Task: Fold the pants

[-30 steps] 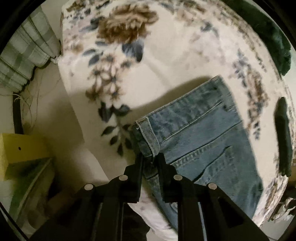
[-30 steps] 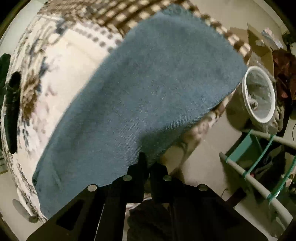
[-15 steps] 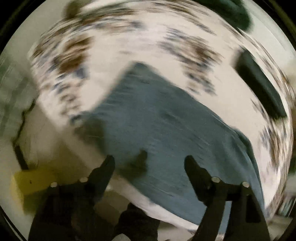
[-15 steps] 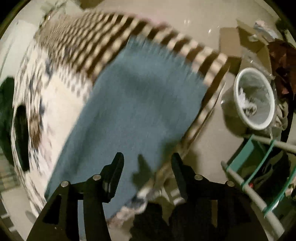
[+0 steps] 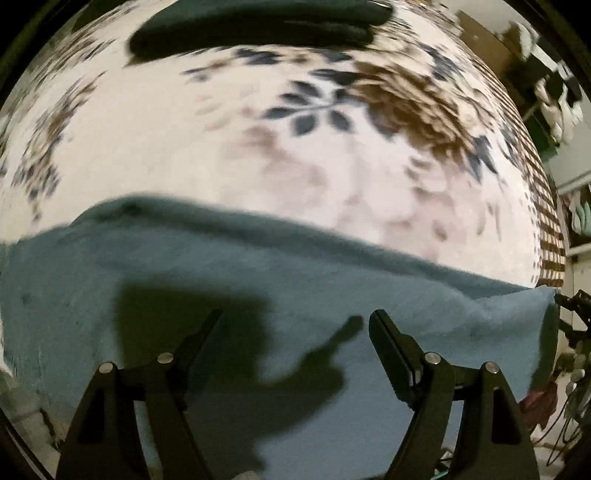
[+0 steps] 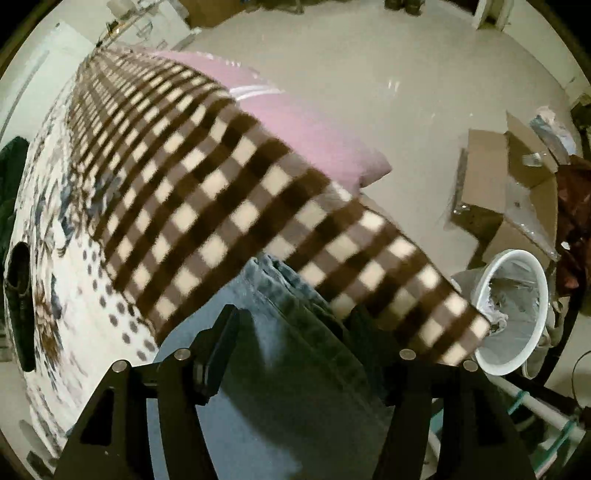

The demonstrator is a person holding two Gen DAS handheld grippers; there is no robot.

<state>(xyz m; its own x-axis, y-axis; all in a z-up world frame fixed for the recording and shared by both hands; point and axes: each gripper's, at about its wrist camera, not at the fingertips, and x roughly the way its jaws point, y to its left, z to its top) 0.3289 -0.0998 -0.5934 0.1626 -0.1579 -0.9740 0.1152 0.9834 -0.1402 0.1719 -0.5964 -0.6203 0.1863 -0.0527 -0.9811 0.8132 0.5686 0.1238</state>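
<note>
The blue denim pants (image 5: pixel 258 288) lie flat across the near part of a floral blanket (image 5: pixel 258 155) on a bed. My left gripper (image 5: pixel 295 321) is open and empty just above the denim, and its shadow falls on the cloth. In the right wrist view the pants (image 6: pixel 280 332) end in stacked leg hems by a brown checked blanket border (image 6: pixel 258 221). My right gripper (image 6: pixel 291 317) is open and empty over those hems.
A dark green garment (image 5: pixel 258 26) lies at the far side of the bed. A black object (image 6: pixel 20 302) lies on the blanket at left. A pink pillow (image 6: pixel 295 122), cardboard boxes (image 6: pixel 517 192) and a white bin (image 6: pixel 513 310) are beside the bed.
Both grippers have let go of the denim and opened wide. The pants now lie on the bed. Both cameras have swung to face across the bed.
</note>
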